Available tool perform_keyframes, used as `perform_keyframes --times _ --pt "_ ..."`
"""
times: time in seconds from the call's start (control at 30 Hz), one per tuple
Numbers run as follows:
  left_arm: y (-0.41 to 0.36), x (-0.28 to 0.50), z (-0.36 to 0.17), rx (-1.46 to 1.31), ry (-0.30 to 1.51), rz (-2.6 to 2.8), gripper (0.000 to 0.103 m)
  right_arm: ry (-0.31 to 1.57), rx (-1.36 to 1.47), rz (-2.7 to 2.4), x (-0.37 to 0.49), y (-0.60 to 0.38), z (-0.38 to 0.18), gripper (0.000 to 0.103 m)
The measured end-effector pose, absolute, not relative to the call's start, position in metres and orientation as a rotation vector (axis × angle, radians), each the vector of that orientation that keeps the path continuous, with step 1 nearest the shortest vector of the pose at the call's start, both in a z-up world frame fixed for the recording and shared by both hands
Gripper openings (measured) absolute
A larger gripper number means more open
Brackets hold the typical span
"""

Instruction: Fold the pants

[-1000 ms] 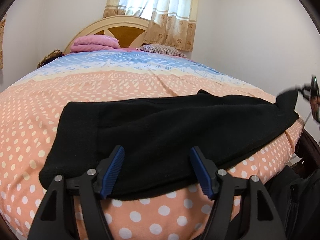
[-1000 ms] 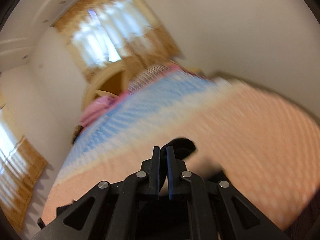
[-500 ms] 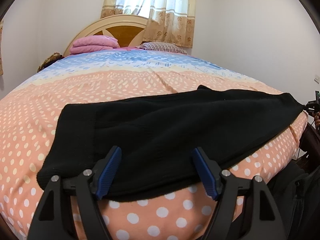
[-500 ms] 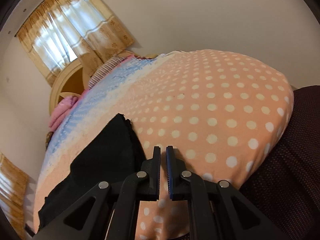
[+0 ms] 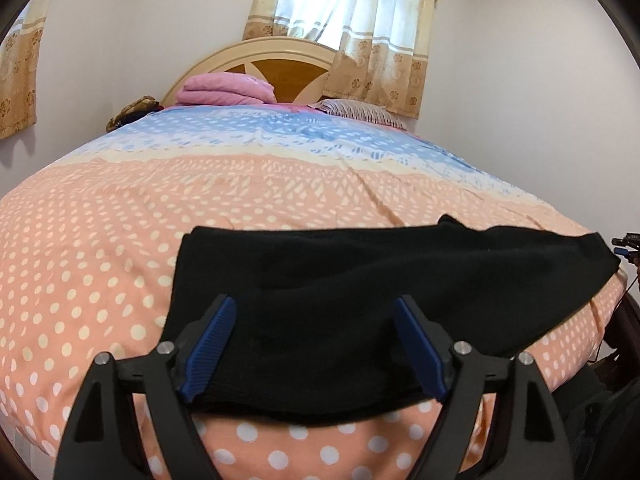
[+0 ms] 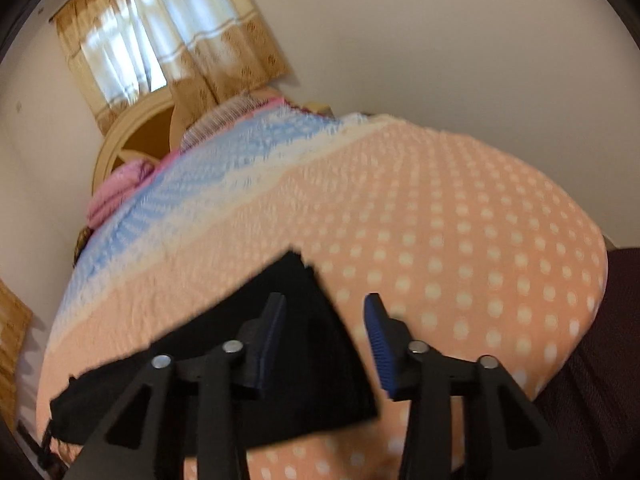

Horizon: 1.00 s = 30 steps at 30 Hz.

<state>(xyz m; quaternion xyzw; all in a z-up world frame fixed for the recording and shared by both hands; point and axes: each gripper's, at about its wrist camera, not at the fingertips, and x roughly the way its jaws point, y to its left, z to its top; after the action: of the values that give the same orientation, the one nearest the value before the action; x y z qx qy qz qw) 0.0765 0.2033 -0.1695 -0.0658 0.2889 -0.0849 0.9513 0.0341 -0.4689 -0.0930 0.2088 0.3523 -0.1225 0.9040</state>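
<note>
Black pants (image 5: 360,280) lie flat in a long band across the near edge of the bed. My left gripper (image 5: 316,344) hovers over their left part. Its jaws are opening wide, and the blue pads (image 5: 208,344) stand clear of the cloth on both sides. In the right wrist view the pants' right end (image 6: 304,320) lies on the dotted cover. My right gripper (image 6: 326,340) is just above it with its jaws opening. The cloth's edge runs under the gap and neither pad presses on it. The right gripper (image 5: 626,244) also shows small at the pants' far right tip.
The bed cover (image 5: 120,240) is orange with white dots, then blue farther back. A folded pink blanket (image 5: 228,90) and a striped pillow (image 5: 356,110) lie by the wooden headboard (image 5: 296,68). A dark bed frame (image 6: 584,360) borders the right corner.
The right gripper lowered the lifted pants end onto the bed, then went from shut to parted and let the cloth go. The left gripper's jaws spread wider over the pants.
</note>
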Motion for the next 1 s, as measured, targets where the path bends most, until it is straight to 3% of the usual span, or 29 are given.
perform_keyframes --times 0.03,0.07,0.23,0.4,0.43,0.47,0.5,0.53,0.7,1.0 --pt "0.201 0.077 -0.172 -0.124 0.592 -0.167 0.086 0.742 0.417 -0.272 0.029 -0.468 -0.098 0.023" --pt "0.200 0.078 -0.174 -0.110 0.592 -0.162 0.087 0.757 0.406 -0.284 0.024 -0.467 -0.104 0.018" --pt "0.192 0.082 -0.176 -0.068 0.598 -0.159 0.098 0.773 0.362 -0.276 0.009 -0.464 -0.107 0.012" --pt "0.192 0.081 -0.175 -0.077 0.595 -0.147 0.098 0.746 0.344 -0.289 0.016 -0.469 -0.098 0.013" --pt "0.193 0.081 -0.174 -0.080 0.597 -0.144 0.098 0.728 0.367 -0.282 0.020 -0.474 -0.094 0.014" --pt "0.195 0.081 -0.173 -0.084 0.598 -0.139 0.098 0.719 0.375 -0.278 0.023 -0.476 -0.092 0.027" --pt "0.198 0.081 -0.170 -0.092 0.599 -0.132 0.098 0.706 0.381 -0.272 0.029 -0.477 -0.089 0.050" --pt "0.201 0.082 -0.169 -0.096 0.599 -0.122 0.098 0.685 0.391 -0.251 0.035 -0.477 -0.085 0.059" --pt "0.214 0.090 -0.173 -0.106 0.632 -0.046 0.098 0.819 0.295 -0.265 0.073 -0.455 -0.102 0.059" --pt "0.182 0.077 -0.154 -0.024 0.572 -0.037 0.099 0.761 0.130 -0.353 0.056 -0.417 -0.077 0.059"
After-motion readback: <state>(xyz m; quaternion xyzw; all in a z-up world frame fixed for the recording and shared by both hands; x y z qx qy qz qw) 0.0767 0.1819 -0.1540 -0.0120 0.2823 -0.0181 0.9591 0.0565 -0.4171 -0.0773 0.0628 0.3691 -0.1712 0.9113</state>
